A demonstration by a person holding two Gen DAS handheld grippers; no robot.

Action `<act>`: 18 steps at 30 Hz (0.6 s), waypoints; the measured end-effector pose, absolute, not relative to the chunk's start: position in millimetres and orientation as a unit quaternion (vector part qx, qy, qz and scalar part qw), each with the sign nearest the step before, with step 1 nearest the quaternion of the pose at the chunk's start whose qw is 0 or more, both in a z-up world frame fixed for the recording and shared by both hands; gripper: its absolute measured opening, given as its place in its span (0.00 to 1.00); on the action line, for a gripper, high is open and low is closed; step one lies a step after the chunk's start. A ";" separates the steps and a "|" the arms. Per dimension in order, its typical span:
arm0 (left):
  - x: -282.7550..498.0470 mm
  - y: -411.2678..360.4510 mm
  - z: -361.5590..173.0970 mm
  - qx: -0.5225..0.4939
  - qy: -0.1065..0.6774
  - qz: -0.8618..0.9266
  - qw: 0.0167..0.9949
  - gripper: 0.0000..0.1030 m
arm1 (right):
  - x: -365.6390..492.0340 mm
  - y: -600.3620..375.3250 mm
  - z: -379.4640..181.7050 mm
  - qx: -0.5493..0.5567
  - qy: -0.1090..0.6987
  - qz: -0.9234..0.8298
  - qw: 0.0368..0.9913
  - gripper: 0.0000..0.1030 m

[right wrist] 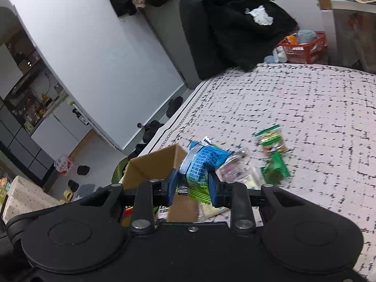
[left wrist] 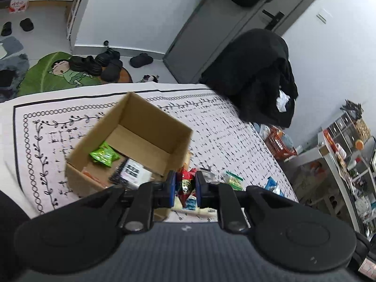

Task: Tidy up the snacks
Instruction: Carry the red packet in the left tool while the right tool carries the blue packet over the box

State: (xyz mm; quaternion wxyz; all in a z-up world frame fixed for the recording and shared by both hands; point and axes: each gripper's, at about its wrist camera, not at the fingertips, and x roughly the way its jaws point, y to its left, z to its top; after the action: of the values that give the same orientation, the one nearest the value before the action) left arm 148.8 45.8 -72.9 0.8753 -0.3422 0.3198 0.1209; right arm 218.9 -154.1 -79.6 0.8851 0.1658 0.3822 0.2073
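An open cardboard box [left wrist: 141, 127] stands on the patterned tablecloth [left wrist: 235, 131]; inside lie a green snack packet [left wrist: 104, 154] and a black-and-white packet [left wrist: 131, 170]. My left gripper [left wrist: 185, 189] is shut on a red snack packet [left wrist: 185, 183], just right of the box's near corner. My right gripper [right wrist: 193, 184] is shut on a blue and green snack packet [right wrist: 199, 164], held above the table beside the box [right wrist: 155, 164]. Green packets [right wrist: 272, 157] and a clear packet [right wrist: 231, 169] lie loose on the cloth.
A chair draped with a black coat [left wrist: 256, 75] stands at the table's far side. A red basket [right wrist: 303, 47] sits on the floor beyond. Shoes [left wrist: 98, 63] and a green mat [left wrist: 47, 72] lie past the table's far edge. Shelving [left wrist: 347, 155] stands at the right.
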 end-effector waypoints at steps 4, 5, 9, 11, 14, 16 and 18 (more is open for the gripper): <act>144.2 66.7 -76.0 -0.354 0.316 0.131 0.871 0.15 | 218.0 -133.7 -81.8 0.156 0.389 0.215 0.882 0.27; 143.5 71.6 -76.6 -0.357 0.315 0.133 0.869 0.15 | 218.0 -128.4 -82.5 0.154 0.391 0.217 0.881 0.27; 141.8 90.7 -80.5 -0.367 0.314 0.146 0.864 0.15 | 218.2 -110.8 -84.1 0.146 0.396 0.222 0.879 0.27; 141.7 99.0 -83.1 -0.371 0.315 0.151 0.861 0.15 | 218.7 -102.6 -84.9 0.142 0.399 0.225 0.877 0.27; 142.7 109.8 -87.7 -0.378 0.319 0.156 0.855 0.15 | 220.0 -91.2 -87.2 0.138 0.406 0.227 0.874 0.27; 144.5 115.8 -91.1 -0.383 0.323 0.159 0.851 0.15 | 221.3 -85.0 -89.3 0.134 0.410 0.228 0.873 0.27; 147.0 120.8 -94.9 -0.384 0.332 0.162 0.846 0.15 | 223.1 -77.7 -91.7 0.130 0.416 0.229 0.871 0.27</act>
State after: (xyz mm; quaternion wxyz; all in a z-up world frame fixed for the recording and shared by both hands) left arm 147.0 120.8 -94.9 0.8463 -0.3842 0.3316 0.1622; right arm 223.1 -77.7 -91.7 0.8706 0.1301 0.4155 0.2289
